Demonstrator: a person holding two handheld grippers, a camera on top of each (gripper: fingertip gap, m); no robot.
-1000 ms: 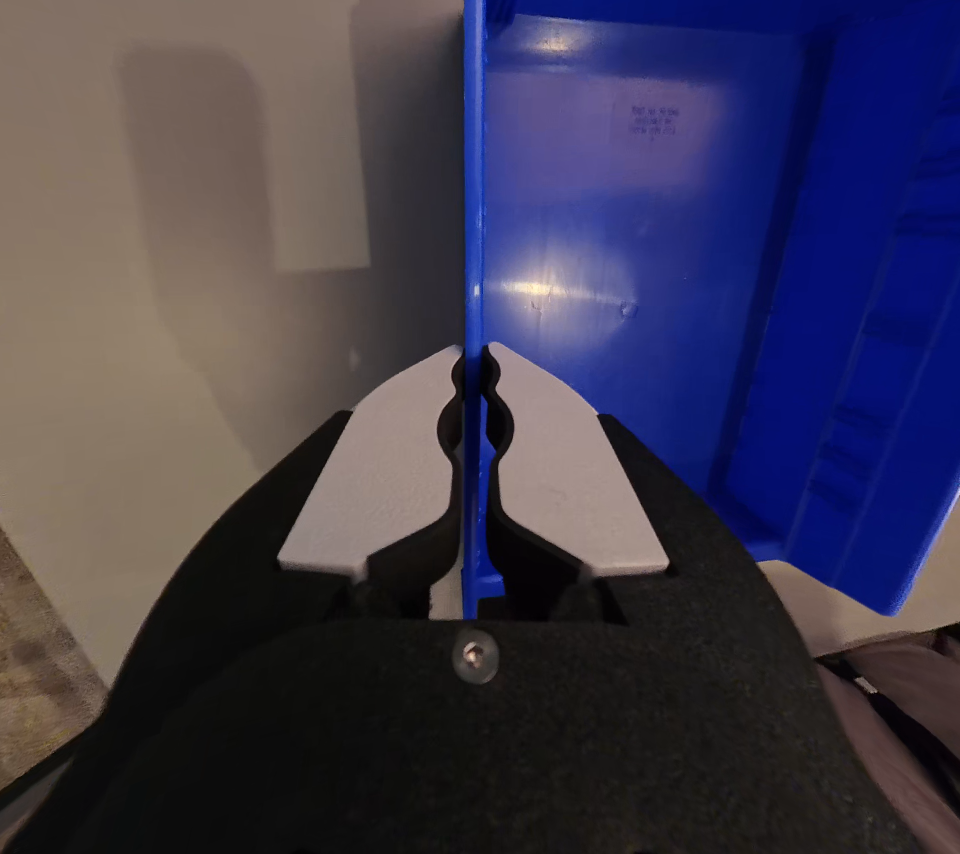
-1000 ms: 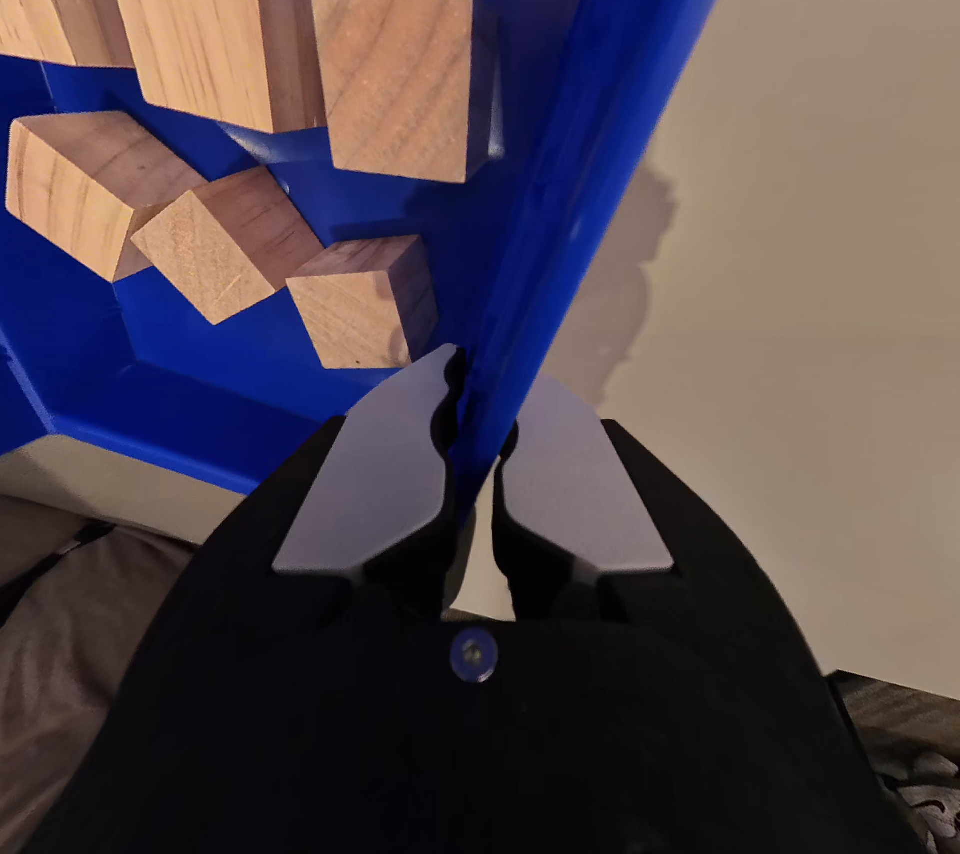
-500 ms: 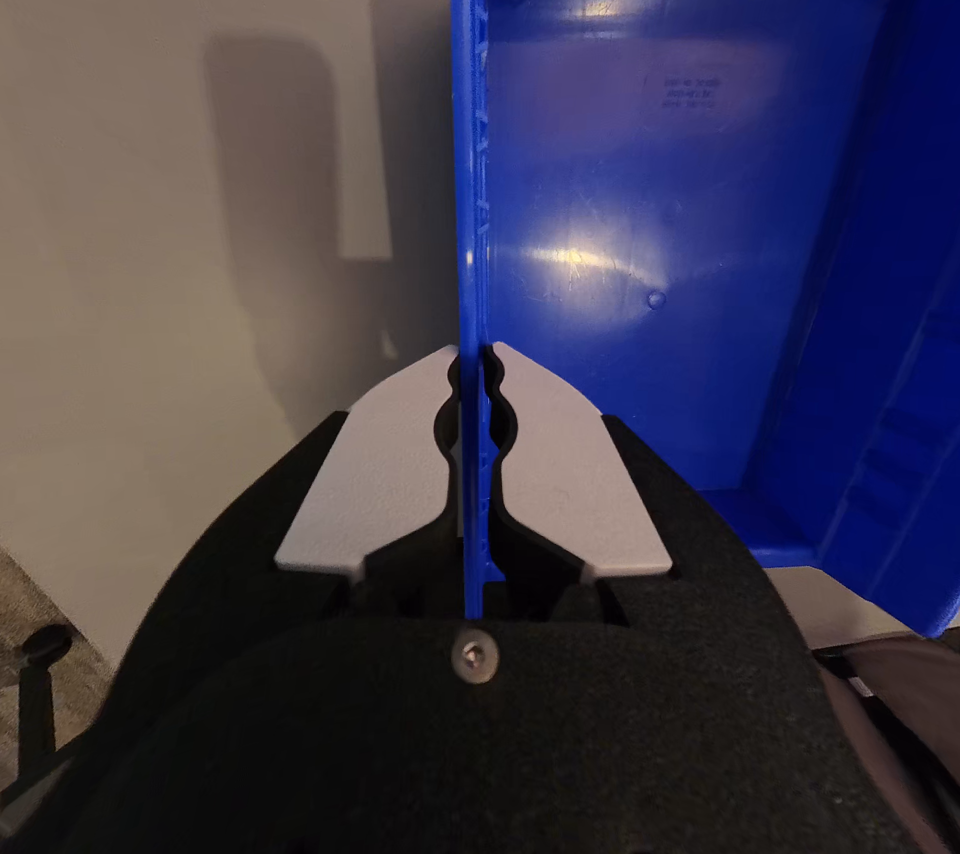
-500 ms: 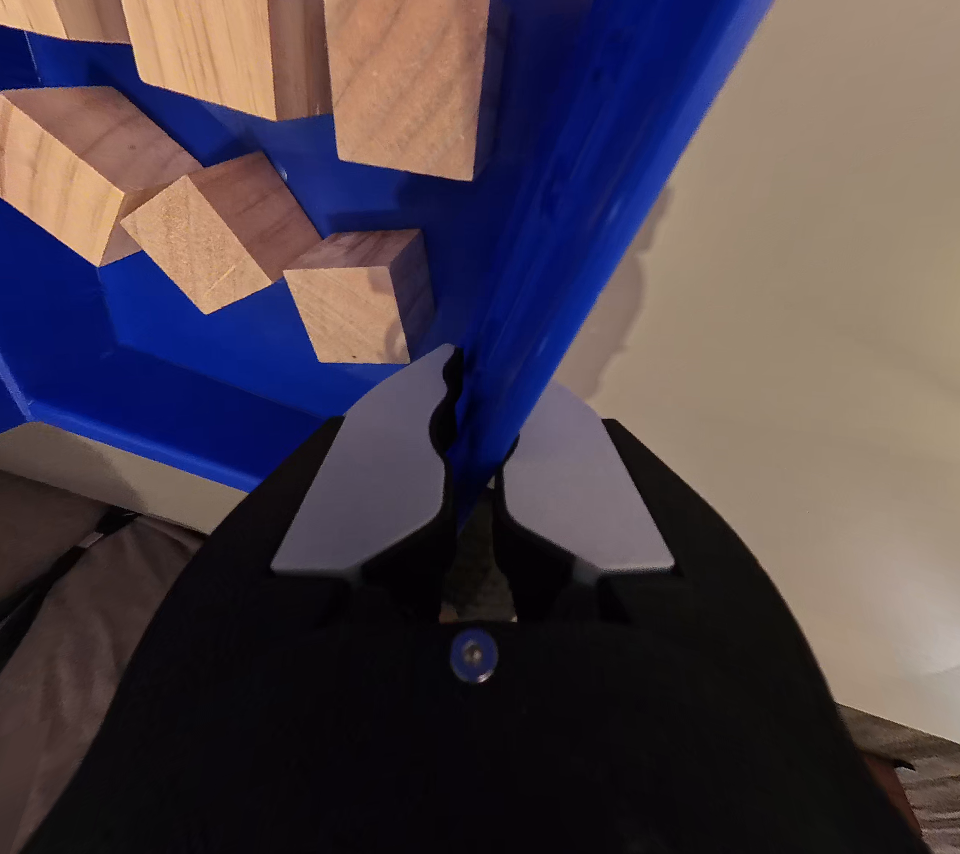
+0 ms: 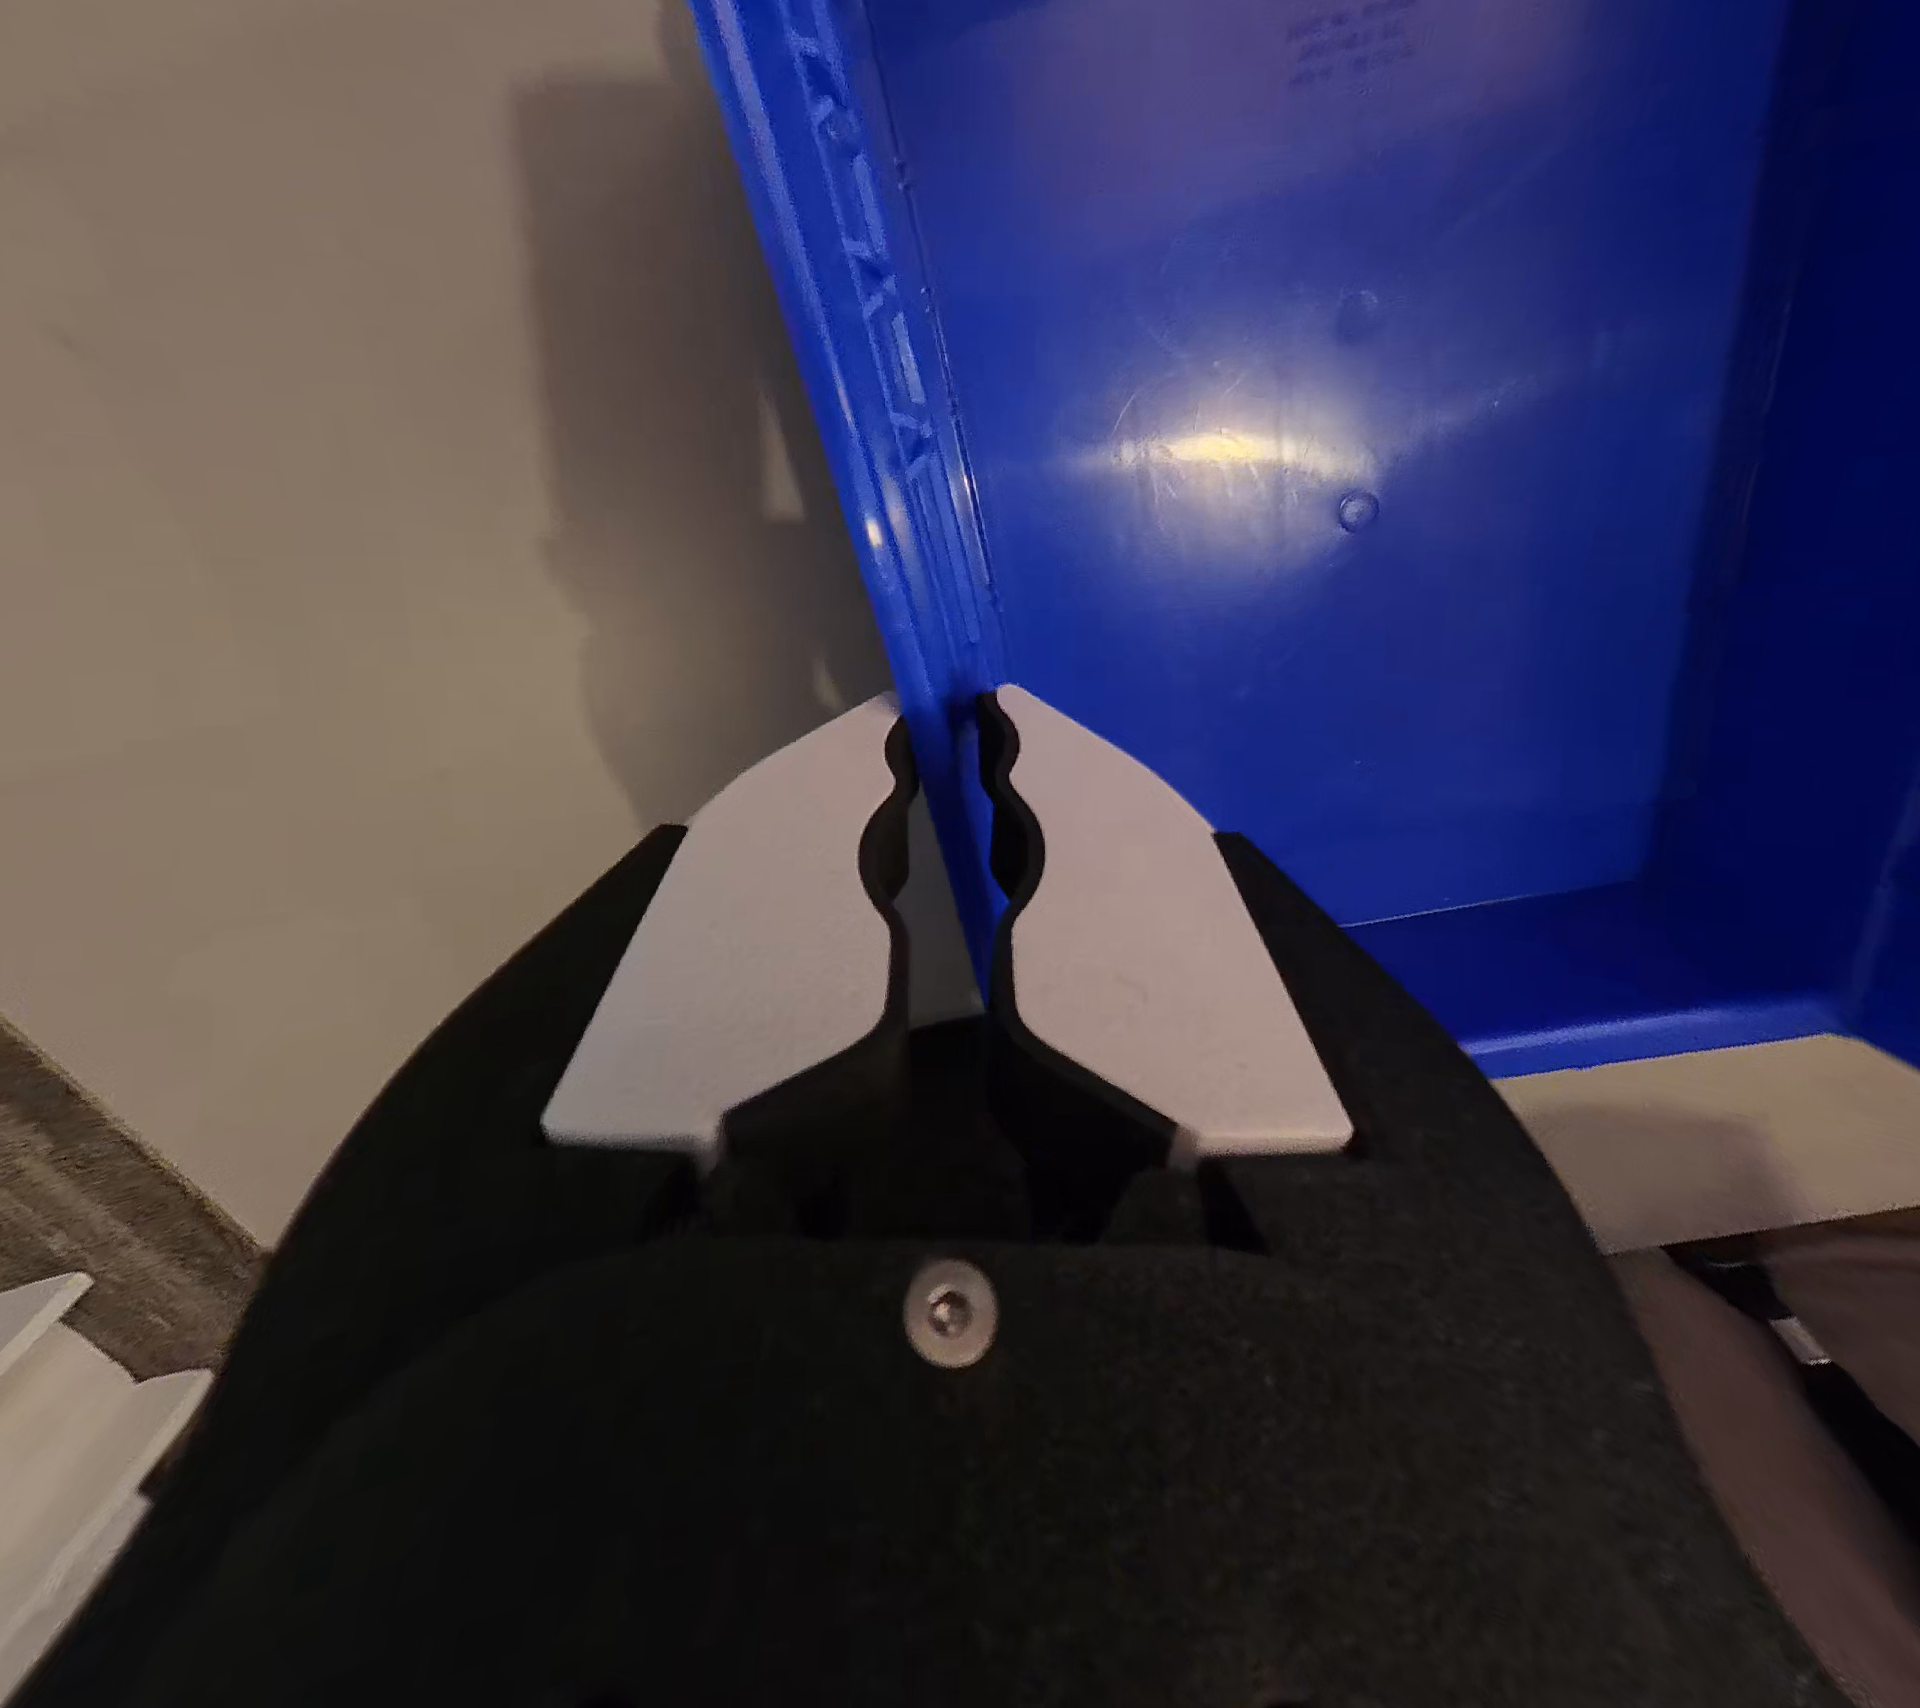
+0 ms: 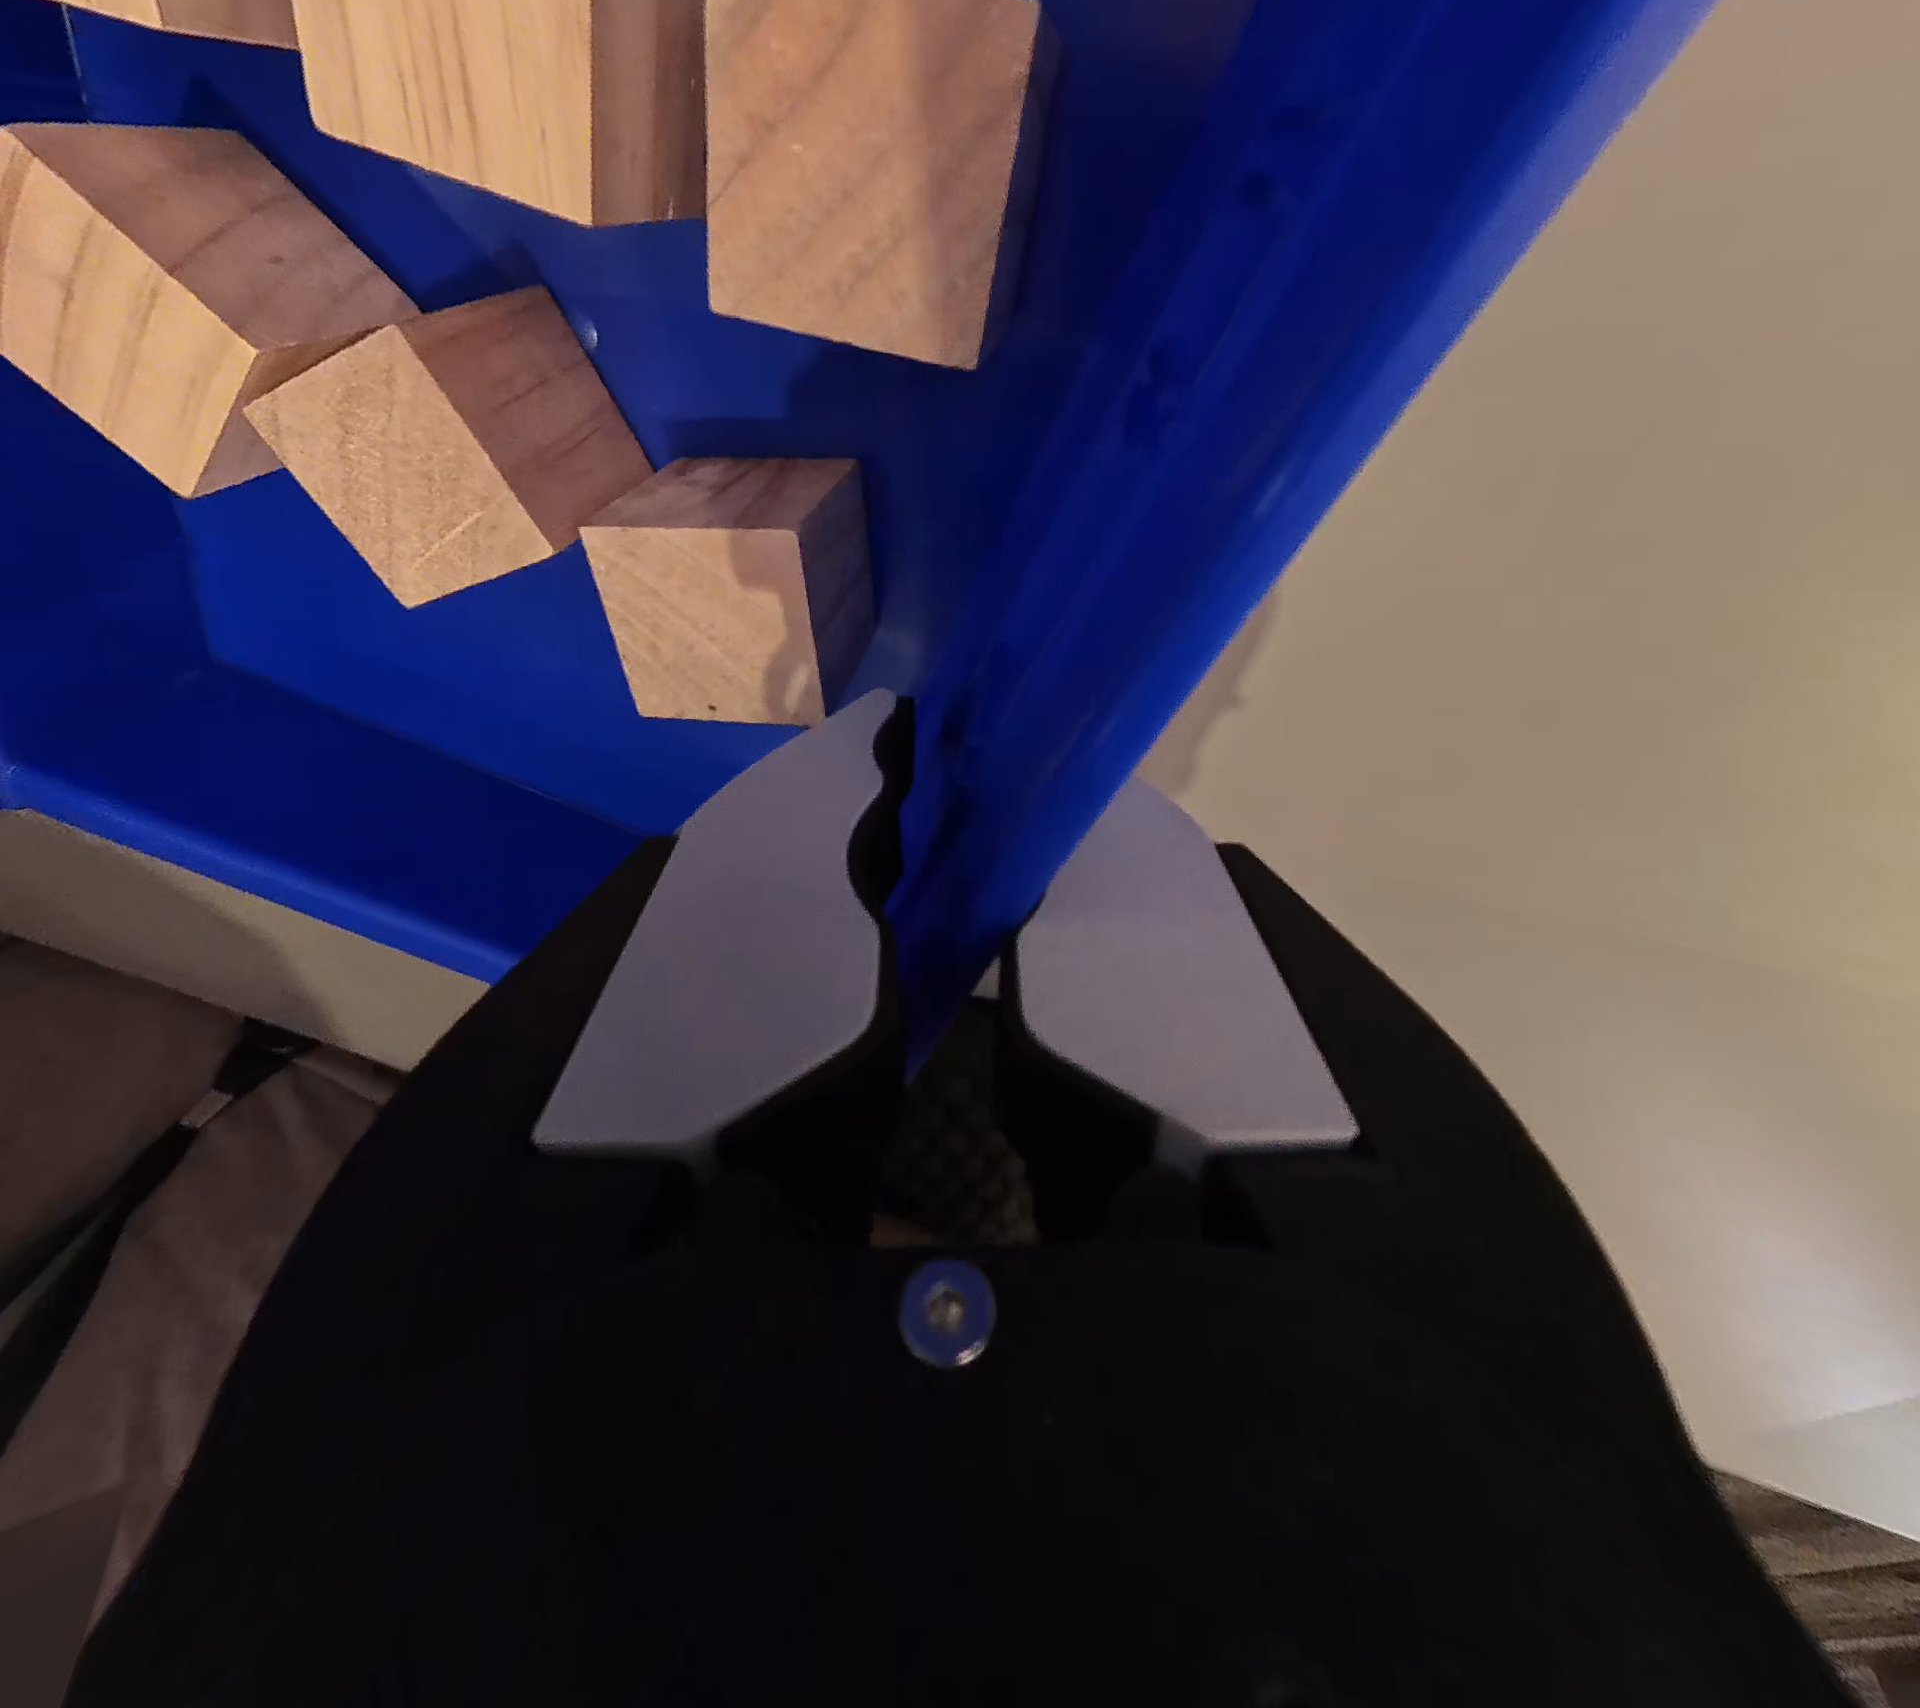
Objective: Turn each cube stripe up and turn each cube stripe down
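Now both tongs pinch the blue bin (image 5: 1351,411): left gripper (image 5: 951,713) and right gripper (image 6: 935,785) clamp opposite walls above the pale tabletop (image 6: 1558,723), wooden cubes (image 6: 862,152) inside.

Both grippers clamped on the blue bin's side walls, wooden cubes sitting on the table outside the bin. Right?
Not quite. The wooden cubes are inside the blue bin, as the right wrist view shows. The rest holds: left gripper and right gripper each clamp a bin wall.
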